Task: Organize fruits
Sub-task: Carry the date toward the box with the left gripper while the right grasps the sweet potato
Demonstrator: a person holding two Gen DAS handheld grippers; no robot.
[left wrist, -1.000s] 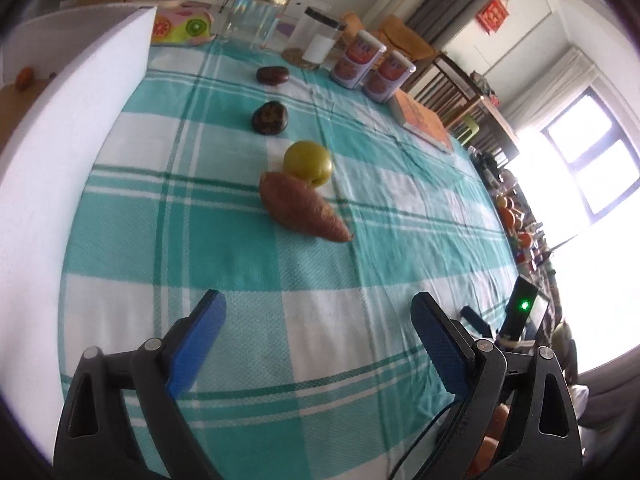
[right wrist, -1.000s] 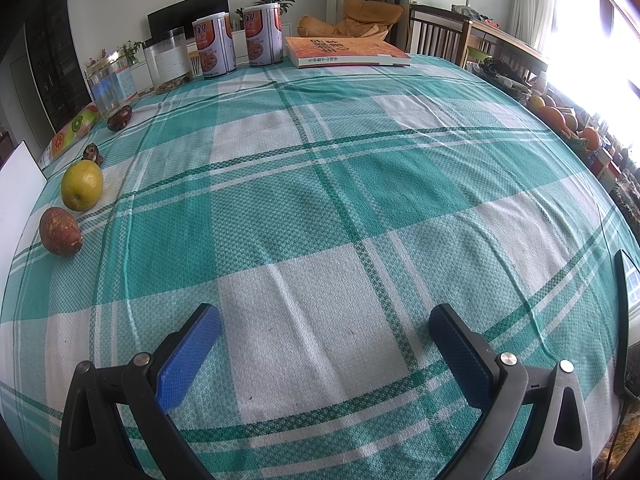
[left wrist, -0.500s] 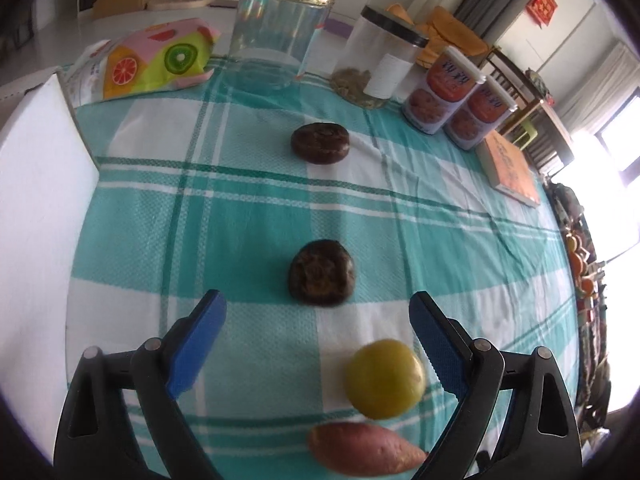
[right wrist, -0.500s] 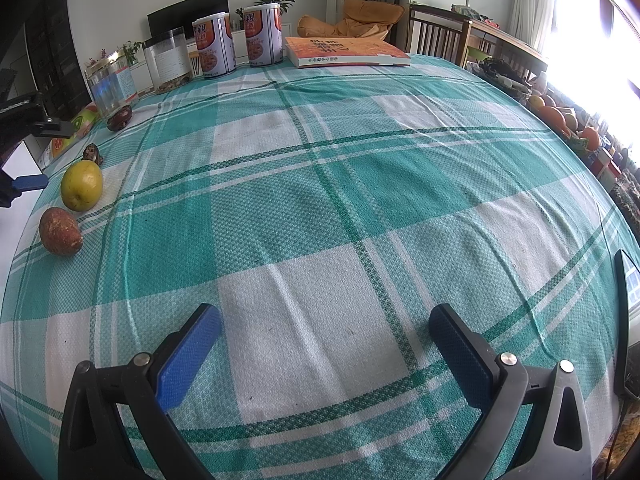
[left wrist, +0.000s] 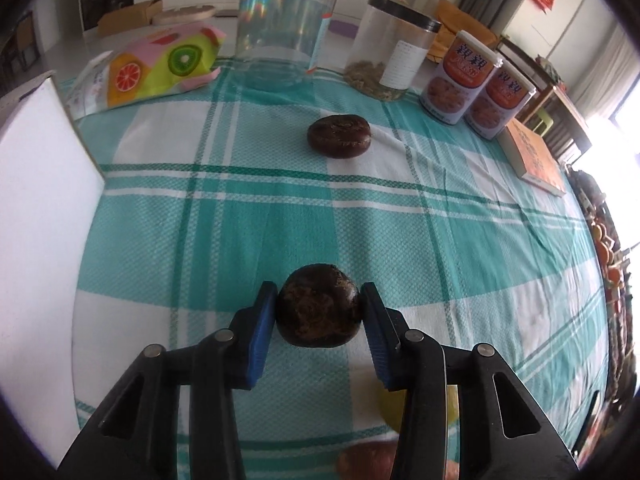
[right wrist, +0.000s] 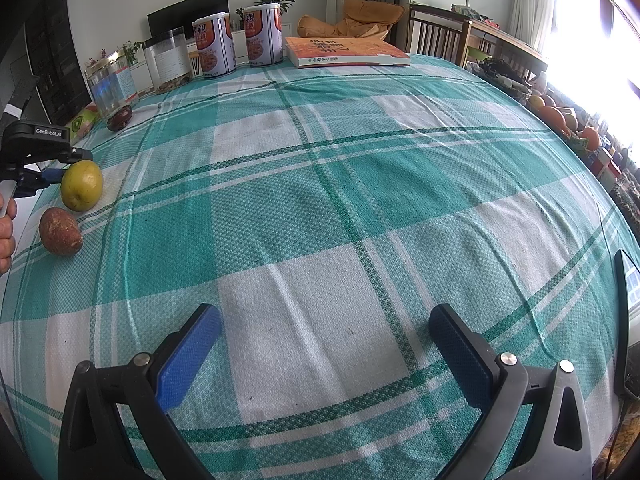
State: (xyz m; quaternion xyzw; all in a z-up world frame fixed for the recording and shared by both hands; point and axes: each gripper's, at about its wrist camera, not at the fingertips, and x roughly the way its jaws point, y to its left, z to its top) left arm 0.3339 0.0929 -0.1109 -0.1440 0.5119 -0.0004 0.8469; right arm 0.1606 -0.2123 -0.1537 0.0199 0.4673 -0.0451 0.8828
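My left gripper [left wrist: 319, 308] is shut on a dark brown round fruit [left wrist: 318, 311] that rests on the green checked tablecloth. A second dark brown fruit [left wrist: 339, 136] lies farther ahead; it also shows in the right wrist view [right wrist: 119, 117]. A yellow-green fruit [right wrist: 81, 185] and a reddish-brown sweet potato [right wrist: 60, 231] lie at the table's left; in the left wrist view they peek out under the gripper's right finger. My right gripper [right wrist: 324, 344] is open and empty over the tablecloth. The left gripper's body [right wrist: 36, 148] shows at the far left of that view.
A white foam box [left wrist: 36, 208] stands at the left. At the back are a fruit-print bag [left wrist: 156, 64], a clear jar [left wrist: 284, 24], a second jar [left wrist: 390, 48], two red cans [left wrist: 476, 84] and an orange book [left wrist: 534, 160]. A dark device [right wrist: 628, 320] lies at the right edge.
My left gripper moved forward over the table and closed on the nearer dark brown fruit. It now appears at the left of the right wrist view. My right gripper has not moved.
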